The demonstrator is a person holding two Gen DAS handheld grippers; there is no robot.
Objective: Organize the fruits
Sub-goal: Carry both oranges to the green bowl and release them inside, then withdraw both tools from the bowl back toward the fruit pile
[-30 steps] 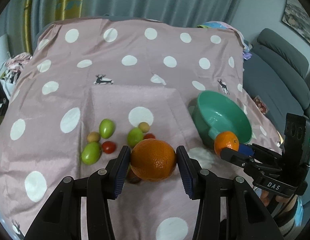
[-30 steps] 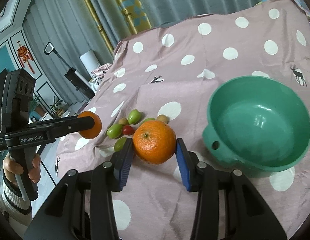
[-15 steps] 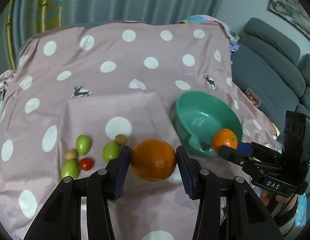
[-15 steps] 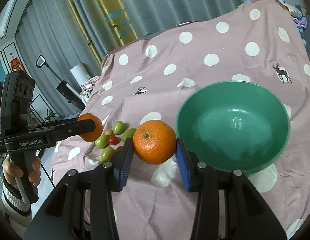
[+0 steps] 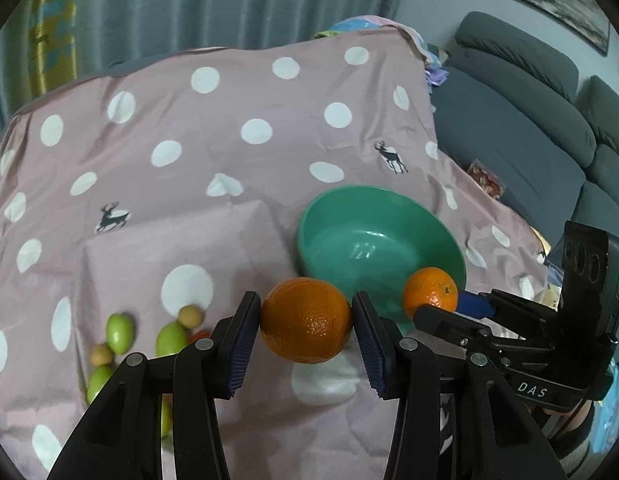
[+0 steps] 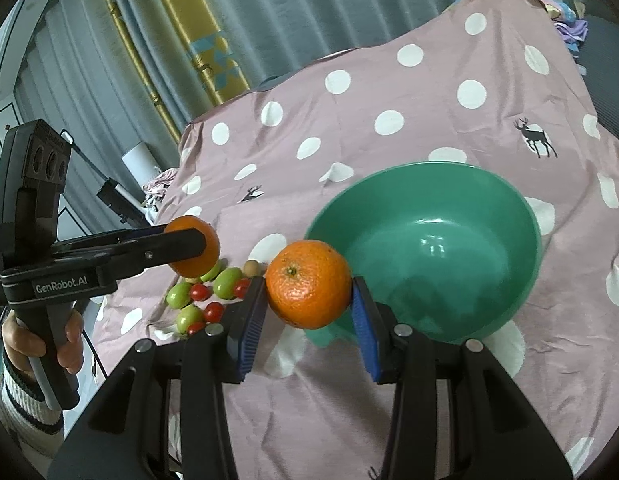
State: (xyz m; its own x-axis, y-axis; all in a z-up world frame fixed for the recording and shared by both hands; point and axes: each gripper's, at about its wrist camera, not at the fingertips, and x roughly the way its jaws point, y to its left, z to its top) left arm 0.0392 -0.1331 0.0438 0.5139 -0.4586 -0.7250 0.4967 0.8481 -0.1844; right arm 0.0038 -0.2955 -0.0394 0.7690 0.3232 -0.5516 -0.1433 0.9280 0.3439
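My left gripper (image 5: 306,322) is shut on a large orange (image 5: 306,319), held above the cloth just left of the green bowl (image 5: 379,246). My right gripper (image 6: 308,300) is shut on a second orange (image 6: 308,294) at the bowl's (image 6: 429,256) near-left rim. In the left wrist view that gripper (image 5: 449,306) and its orange (image 5: 429,297) sit at the bowl's right rim. In the right wrist view the left gripper (image 6: 197,246) and its orange (image 6: 193,246) hover over the small fruits. The bowl holds nothing.
Several small green, red and tan fruits (image 6: 207,294) lie on the pink polka-dot cloth (image 6: 389,120) left of the bowl, also as small fruits (image 5: 149,336). A grey sofa (image 5: 529,120) stands to the right, curtains (image 6: 209,20) behind. A hand (image 6: 41,344) holds the left gripper's handle.
Both grippers have carried their oranges toward the green bowl. The bowl now sits closer and more central in both views; the small fruits have slid to the left.
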